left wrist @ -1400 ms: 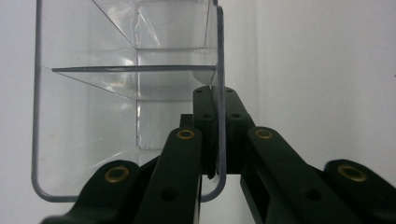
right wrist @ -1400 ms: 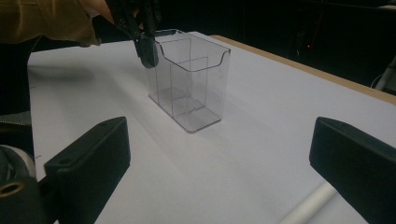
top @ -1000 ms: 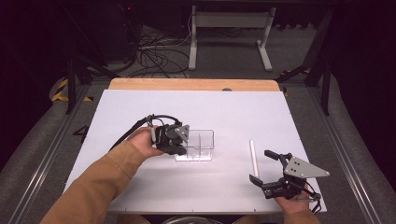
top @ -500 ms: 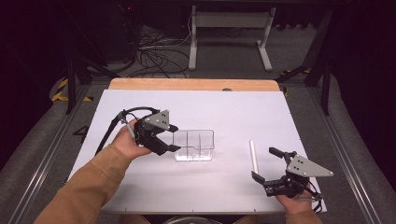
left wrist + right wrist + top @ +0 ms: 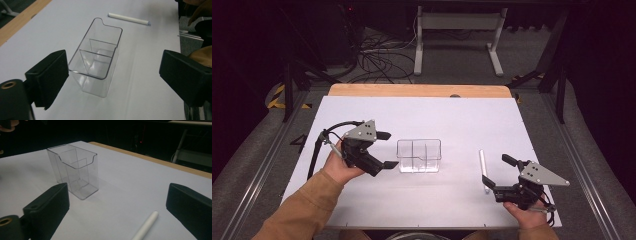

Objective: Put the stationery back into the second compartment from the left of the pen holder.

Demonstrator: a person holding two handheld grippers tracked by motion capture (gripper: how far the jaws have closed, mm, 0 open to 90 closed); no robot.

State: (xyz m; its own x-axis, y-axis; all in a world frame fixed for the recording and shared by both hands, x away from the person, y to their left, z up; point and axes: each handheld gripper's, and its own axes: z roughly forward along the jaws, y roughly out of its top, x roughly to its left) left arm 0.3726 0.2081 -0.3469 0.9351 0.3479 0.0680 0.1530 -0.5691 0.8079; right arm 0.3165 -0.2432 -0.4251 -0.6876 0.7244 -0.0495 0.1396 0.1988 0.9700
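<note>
Left gripper point(image 5: 386, 150) has pulled back to the left off the clear organizer point(image 5: 419, 155) since the earlier frames; its fingers have just been opening and now stand wide apart with nothing between them, just left of the box. Right gripper point(image 5: 498, 173) sits about where it was, lower right of the high view, fingers apart too, nothing clamped.

No brand, label or readable writing anywhere.

Room: dark, black surround, grey floor point(image 5: 257, 150), a metal frame stand point(image 5: 457, 35) at top centre, a tangle of cables point(image 5: 377, 55) on the floor upper left.

Bench point(image 5: 452, 120): white top, wooden strip along the far edge, yellow-black tape point(image 5: 276, 96) on the floor by its upper left corner.

Clear organizer stands upright in the middle of the bench, open top, inner dividers visible, empty as far as can be seen; centre of the left gripper view point(image 5: 96, 62), upper left of the right gripper view point(image 5: 73, 170).

White stick point(image 5: 482, 170) lies flat on the bench right of the organizer, well apart from it, just beside the right gripper's fingers; bottom centre of the right gripper view point(image 5: 146, 225), top of the left gripper view point(image 5: 128, 18).
</note>
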